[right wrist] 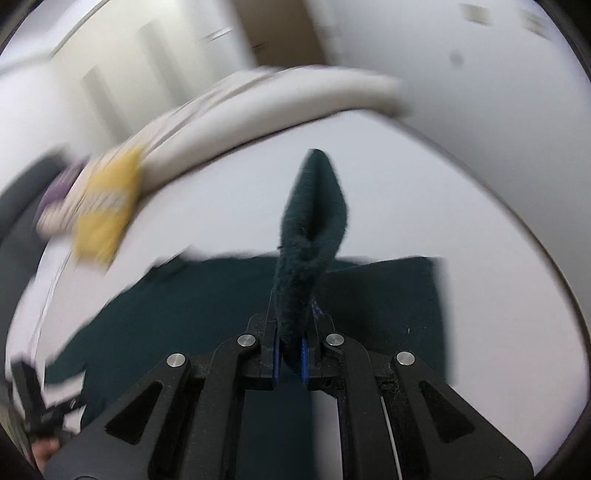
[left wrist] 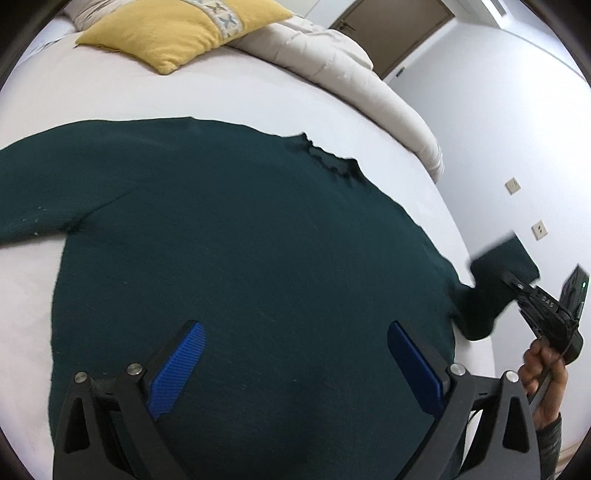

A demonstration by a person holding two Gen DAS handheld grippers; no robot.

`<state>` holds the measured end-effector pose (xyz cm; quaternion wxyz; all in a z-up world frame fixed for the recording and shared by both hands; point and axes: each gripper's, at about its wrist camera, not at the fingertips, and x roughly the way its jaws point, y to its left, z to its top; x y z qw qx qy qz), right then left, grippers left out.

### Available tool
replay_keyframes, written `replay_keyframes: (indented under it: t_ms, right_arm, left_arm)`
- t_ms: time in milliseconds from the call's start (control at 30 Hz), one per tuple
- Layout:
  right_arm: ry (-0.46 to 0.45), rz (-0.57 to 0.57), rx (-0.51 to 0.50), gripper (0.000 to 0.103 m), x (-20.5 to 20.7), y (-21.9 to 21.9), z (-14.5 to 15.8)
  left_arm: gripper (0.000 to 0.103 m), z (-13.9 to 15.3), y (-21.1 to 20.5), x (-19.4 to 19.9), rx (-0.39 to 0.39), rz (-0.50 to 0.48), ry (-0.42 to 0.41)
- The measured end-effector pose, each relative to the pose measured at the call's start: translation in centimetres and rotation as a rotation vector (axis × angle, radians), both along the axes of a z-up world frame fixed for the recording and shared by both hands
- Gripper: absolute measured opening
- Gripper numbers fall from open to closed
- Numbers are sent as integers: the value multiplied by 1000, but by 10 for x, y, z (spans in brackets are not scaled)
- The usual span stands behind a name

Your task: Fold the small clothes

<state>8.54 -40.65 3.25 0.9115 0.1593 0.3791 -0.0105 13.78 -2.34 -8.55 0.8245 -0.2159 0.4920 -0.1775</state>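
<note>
A dark green sweater (left wrist: 240,236) lies spread flat on the white bed (left wrist: 221,99), collar toward the far right. My left gripper (left wrist: 295,354) is open just above the sweater's body, blue pads wide apart, empty. My right gripper (left wrist: 513,280) is at the bed's right edge, shut on the sweater's right sleeve cuff (left wrist: 498,269) and lifting it off the bed. In the blurred right wrist view the cuff (right wrist: 310,221) stands up from between the shut jaws of the right gripper (right wrist: 290,354), with the sweater (right wrist: 369,295) below.
A yellow pillow (left wrist: 177,33) and a folded beige duvet (left wrist: 351,74) lie at the bed's far side. A white wall with sockets (left wrist: 513,184) and a brown door (left wrist: 399,29) stand to the right. The bed's right edge is close to the right gripper.
</note>
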Motion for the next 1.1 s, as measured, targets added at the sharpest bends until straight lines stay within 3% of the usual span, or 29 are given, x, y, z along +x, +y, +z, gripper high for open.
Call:
replay_keyframes:
  t_ms: [67, 167, 267, 333, 400, 433, 533, 667, 700, 767, 800, 833, 900, 967, 1033, 1100]
  right_arm:
    - [39, 114, -12, 7, 25, 60, -13]
    - [129, 225, -97, 9, 58, 140, -56]
    - [210, 316, -183, 26, 72, 189, -102]
    - [178, 315, -183, 31, 62, 195, -112]
    - [144, 304, -161, 55, 45, 188, -108]
    - [128, 296, -120, 59, 28, 185, -104]
    - [76, 253, -38, 60, -7, 173, -98]
    - [46, 148, 69, 60, -17, 110, -86]
    - [42, 106, 79, 60, -40, 87, -90]
    - [19, 31, 110, 60, -48, 53, -79]
    - [9, 3, 123, 60, -74, 42, -81]
    - [4, -34, 137, 60, -72, 27, -82]
    - [3, -112, 163, 60, -86, -10, -74]
    - [1, -167, 193, 60, -84, -38, -75]
    - [-5, -206, 220, 60, -85, -60, -76]
    - [-13, -235, 238, 60, -83, -76, -79]
  left_arm:
    - [100, -2, 10, 2, -27, 18, 6]
    - [100, -5, 19, 5, -58, 33, 13]
    - [100, -6, 24, 8, -68, 31, 15]
    - [101, -7, 24, 12, -67, 29, 14]
    - [101, -9, 22, 17, -68, 27, 16]
    - [101, -12, 19, 21, -77, 26, 25]
    - [101, -18, 4, 31, -93, 15, 43]
    - [100, -12, -29, 45, -69, -34, 35]
    - [99, -11, -38, 49, -57, -47, 29]
    - [90, -13, -60, 63, -19, -79, 37]
    - [78, -18, -69, 69, -6, -96, 60]
    - [65, -26, -81, 78, 9, -116, 91]
    - [59, -34, -95, 85, 72, -133, 98]
    - [40, -32, -103, 86, 142, -134, 67]
    - [9, -27, -100, 87, 139, -137, 64]
    - [9, -16, -91, 88, 111, -142, 45]
